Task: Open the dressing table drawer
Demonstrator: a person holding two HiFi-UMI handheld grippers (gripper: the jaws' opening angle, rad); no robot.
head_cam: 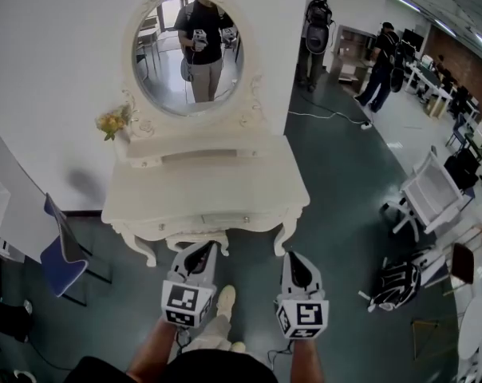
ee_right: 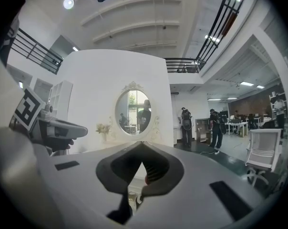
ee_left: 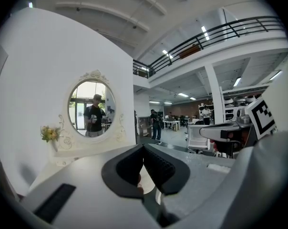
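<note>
The left gripper (head_cam: 203,250) and right gripper (head_cam: 295,255) are held nearest, jaws pressed together on nothing. The drawer (head_cam: 217,220) is seen shut in the front of the dressing table (head_cam: 209,183), just ahead, untouched. Unless the jaws are parted first, the drawer front is likely struck rather than gripped.

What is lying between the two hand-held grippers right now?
Only the person's light shoe and bare dark floor lie between the left hand-held gripper and the right hand-held gripper, seen in the head view.
</note>
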